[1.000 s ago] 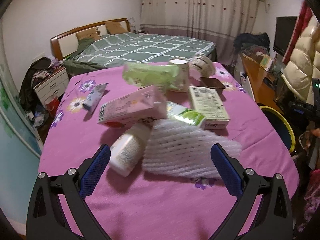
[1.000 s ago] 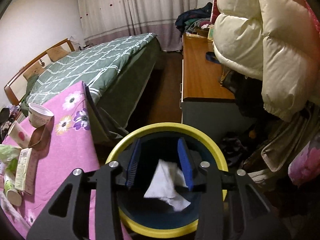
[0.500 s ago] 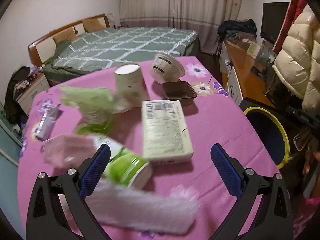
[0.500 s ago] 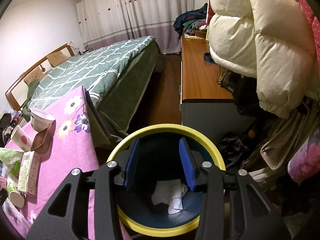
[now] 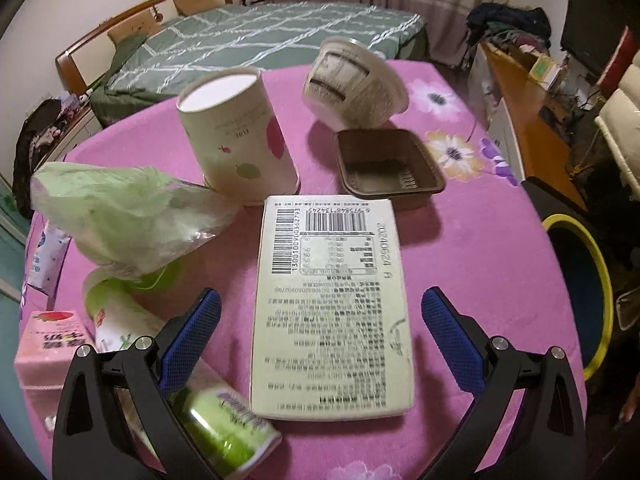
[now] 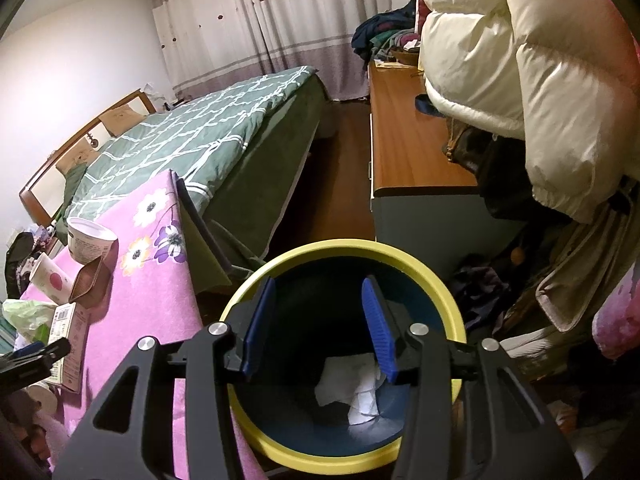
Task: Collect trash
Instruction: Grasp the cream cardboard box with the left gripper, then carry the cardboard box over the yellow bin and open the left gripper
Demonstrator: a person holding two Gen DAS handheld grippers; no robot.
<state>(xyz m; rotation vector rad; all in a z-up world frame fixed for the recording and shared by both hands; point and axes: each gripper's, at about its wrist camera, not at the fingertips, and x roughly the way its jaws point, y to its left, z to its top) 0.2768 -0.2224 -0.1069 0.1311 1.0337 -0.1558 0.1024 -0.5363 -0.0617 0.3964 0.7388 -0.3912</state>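
Observation:
My left gripper [image 5: 320,320] is open and hovers over a flat white barcode box [image 5: 332,300] lying on the pink flowered tablecloth [image 5: 480,248], one finger on each side. Around it lie a paper cup [image 5: 236,136], a tipped white bowl [image 5: 352,84], a brown tray [image 5: 388,168], a green plastic bag [image 5: 124,216], a green bottle [image 5: 216,428] and a pink box [image 5: 48,344]. My right gripper [image 6: 318,324] is open and empty above the yellow-rimmed blue bin [image 6: 440,280], where white crumpled paper [image 6: 352,384] lies at the bottom.
The bin [image 5: 592,248] stands on the floor right of the table. A green bed [image 6: 192,136] lies behind, a wooden desk [image 6: 404,132] to the right, and a white puffy coat [image 6: 520,72] hangs over the desk.
My left gripper has moved forward and right over the table, from the foam net to the barcode box. The white paper has dropped from my right gripper into the bin; its jaws have widened.

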